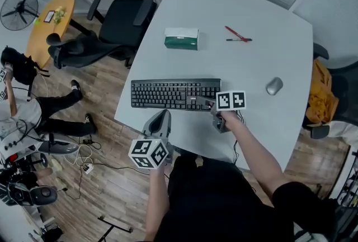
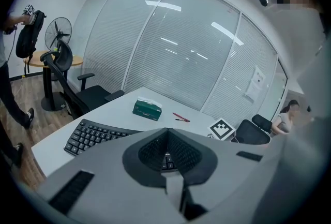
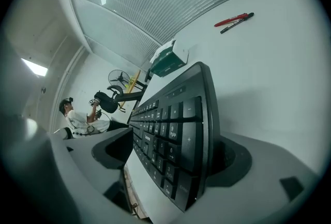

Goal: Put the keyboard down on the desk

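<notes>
My left gripper (image 1: 161, 118) hovers at the front edge of the desk (image 1: 235, 67), jaws together and empty; my right gripper (image 1: 214, 105) is clamped on the right end of the keyboard (image 1: 168, 94).
The keyboard lies along the front of the desk, keys up, and I judge it almost down. To finish well I should lower my end slowly until it is flat, keep it away from the edge, then open the jaws without dragging it. The desk is pale, smooth and mostly bare: a green box (image 1: 181, 38) and two pens (image 1: 238, 35) at the far side, a mouse (image 1: 274, 85) to the right, all well apart from the keyboard. Around it are a wooden floor (image 1: 106, 140), a black chair (image 1: 120, 20), a glass wall with blinds (image 2: 170, 52) and a yellow table (image 1: 50, 25).
</notes>
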`<state>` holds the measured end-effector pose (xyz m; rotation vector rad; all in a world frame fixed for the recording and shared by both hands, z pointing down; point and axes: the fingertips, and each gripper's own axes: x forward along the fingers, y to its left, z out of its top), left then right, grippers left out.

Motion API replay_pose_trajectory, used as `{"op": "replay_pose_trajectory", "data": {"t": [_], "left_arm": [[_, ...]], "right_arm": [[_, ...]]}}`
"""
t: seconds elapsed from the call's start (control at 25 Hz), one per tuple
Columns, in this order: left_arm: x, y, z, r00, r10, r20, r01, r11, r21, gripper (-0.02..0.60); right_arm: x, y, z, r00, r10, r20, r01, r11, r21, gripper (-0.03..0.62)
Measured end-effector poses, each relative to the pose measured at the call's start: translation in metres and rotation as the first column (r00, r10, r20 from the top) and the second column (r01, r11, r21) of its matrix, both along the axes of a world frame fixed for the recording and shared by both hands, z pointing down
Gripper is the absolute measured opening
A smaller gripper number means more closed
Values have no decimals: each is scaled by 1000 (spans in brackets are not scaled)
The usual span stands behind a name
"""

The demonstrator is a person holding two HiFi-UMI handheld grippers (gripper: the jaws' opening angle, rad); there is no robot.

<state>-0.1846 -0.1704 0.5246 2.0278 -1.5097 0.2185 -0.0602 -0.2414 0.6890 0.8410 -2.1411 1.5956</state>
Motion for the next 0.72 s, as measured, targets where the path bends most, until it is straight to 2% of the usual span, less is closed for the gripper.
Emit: {"op": "replay_pose_trajectory", "data": {"t": [0.4, 0.72], "left_arm": [[2, -2, -4, 1000, 8, 4, -8, 1000, -5, -2], [0, -8, -3, 1000, 20, 2, -20, 1000, -10, -2]], "right_arm": [[6, 5, 9, 994, -39, -99, 40, 999, 10, 468], [15, 2, 17, 993, -6, -114, 3, 1000, -22, 451]]}}
